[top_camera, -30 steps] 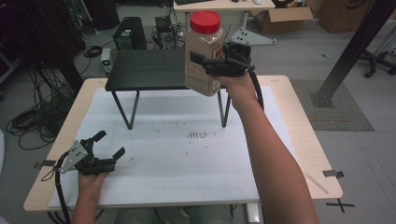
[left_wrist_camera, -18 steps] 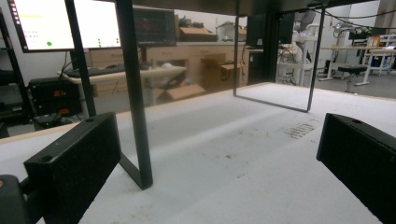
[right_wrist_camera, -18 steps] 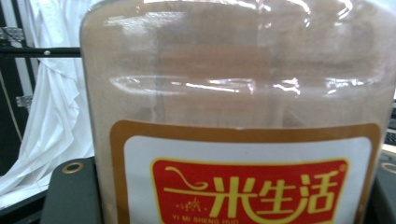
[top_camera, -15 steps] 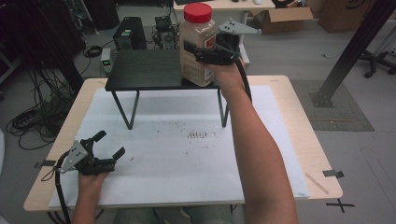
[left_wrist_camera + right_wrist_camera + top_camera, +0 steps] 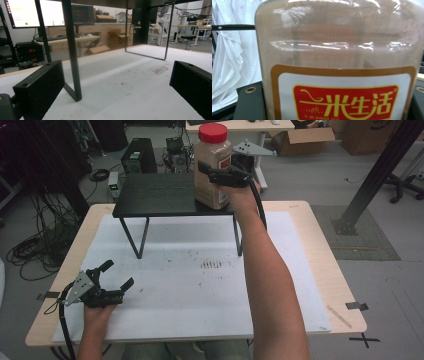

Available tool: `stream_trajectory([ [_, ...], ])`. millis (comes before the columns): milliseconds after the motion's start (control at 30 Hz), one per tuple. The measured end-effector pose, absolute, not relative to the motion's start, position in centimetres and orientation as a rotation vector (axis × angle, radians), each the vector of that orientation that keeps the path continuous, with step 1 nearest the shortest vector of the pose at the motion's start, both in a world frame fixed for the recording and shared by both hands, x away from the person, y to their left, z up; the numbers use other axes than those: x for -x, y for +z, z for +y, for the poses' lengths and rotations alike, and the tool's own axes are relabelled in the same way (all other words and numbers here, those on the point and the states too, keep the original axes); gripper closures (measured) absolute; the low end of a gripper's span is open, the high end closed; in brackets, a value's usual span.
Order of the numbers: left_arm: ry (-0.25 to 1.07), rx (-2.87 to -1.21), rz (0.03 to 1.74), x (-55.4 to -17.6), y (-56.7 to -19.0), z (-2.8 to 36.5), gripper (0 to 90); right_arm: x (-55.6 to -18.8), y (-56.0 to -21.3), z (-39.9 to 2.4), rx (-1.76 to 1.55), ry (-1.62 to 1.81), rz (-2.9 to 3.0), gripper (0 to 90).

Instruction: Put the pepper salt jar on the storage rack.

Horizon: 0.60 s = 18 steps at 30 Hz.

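— High view, nearest first: what's your left gripper doing?

— Idling on the white mat, jaws spread, nothing between them.

— And farther out?

— My right gripper clamps the red-lidded jar, upright, its base at the right end of the black shelf, ready to release.

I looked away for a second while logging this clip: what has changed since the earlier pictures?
The right gripper, clamped on the red-lidded jar, carried it leftward and away over the black stand. Whether the jar touches the stand is unclear. The left gripper stayed open on the white mat.
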<state>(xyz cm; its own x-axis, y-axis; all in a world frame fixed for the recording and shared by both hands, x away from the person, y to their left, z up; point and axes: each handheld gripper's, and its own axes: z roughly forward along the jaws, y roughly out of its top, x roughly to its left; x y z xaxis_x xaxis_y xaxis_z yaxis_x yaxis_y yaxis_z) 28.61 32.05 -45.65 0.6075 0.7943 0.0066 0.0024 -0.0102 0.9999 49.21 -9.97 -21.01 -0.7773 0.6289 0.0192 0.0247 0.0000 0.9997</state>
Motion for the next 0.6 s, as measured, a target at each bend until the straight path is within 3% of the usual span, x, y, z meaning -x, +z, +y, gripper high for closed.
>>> stream_trajectory([
  [600, 0.721, -1.460, 0.716, -28.63, -45.65, 32.07, 0.3, -49.09, -21.02, -9.98, -0.665, 1.823, 1.849, 23.4],
])
